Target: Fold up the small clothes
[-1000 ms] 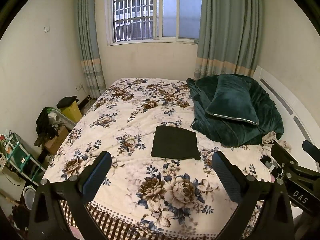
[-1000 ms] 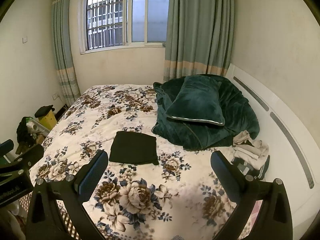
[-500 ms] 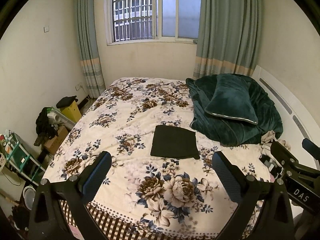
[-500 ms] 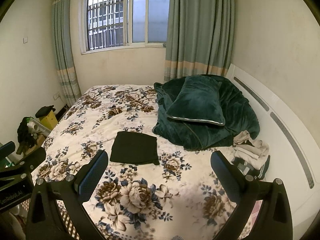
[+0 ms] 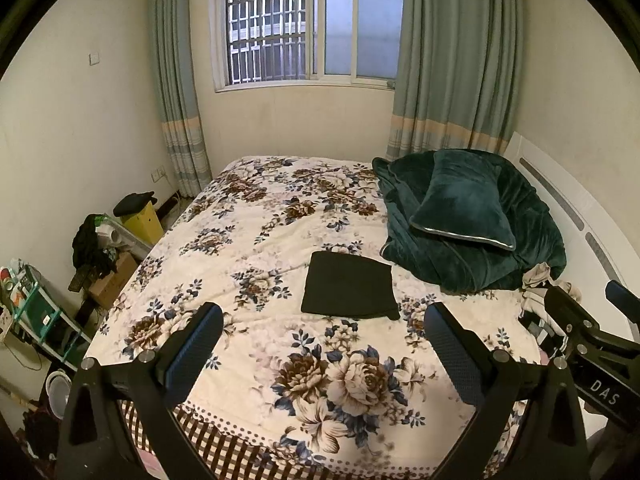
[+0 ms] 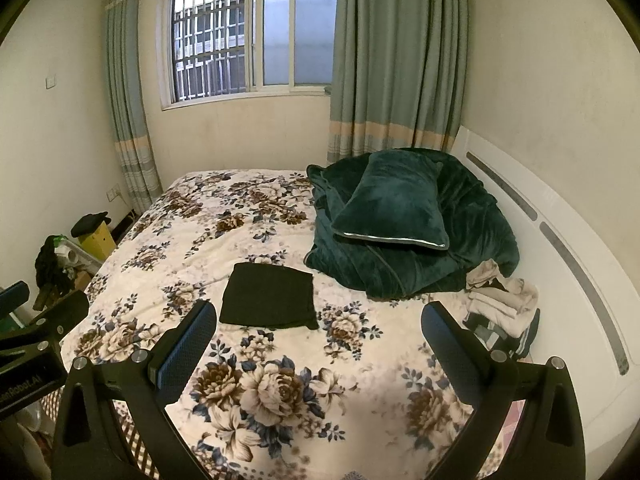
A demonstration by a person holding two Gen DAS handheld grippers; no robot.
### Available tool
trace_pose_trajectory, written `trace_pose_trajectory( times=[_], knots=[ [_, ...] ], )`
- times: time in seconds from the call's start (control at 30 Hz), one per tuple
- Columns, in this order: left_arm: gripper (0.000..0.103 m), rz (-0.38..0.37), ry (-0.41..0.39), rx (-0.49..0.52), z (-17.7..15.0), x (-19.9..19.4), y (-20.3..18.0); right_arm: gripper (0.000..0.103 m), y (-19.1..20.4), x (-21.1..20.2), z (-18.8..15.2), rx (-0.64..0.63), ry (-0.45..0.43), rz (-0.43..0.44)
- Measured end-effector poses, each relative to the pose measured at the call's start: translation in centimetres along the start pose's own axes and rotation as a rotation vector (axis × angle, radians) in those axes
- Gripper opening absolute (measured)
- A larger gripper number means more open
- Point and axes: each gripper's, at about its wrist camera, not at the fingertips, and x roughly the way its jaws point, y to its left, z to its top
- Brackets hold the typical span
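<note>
A dark folded garment (image 5: 349, 286) lies flat as a neat square in the middle of the flowered bed (image 5: 256, 240); it also shows in the right wrist view (image 6: 270, 296). My left gripper (image 5: 322, 332) is open and empty, held above the bed's near edge, short of the garment. My right gripper (image 6: 318, 330) is open and empty, also well short of it. A loose pile of beige and striped clothes (image 6: 502, 306) lies at the bed's right side, by the headboard.
A dark green blanket with a pillow (image 6: 400, 216) is heaped at the right of the bed. The white headboard (image 6: 560, 240) runs along the right. Boxes, a yellow bin (image 5: 142, 220) and a green rack (image 5: 36, 312) crowd the floor on the left. A window is behind.
Both grippers have drifted very slightly; the view has barely shifted. The folded garment has not moved.
</note>
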Motion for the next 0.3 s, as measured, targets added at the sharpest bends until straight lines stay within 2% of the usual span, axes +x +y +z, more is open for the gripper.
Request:
trace_pose_trajectory(
  times=[0.3],
  knots=[
    [0.103,0.018,-0.002,0.010,-0.32,-0.37,-0.31,0.103,0.16,-0.04,-0.18,0.002,0.003,-0.003]
  ],
)
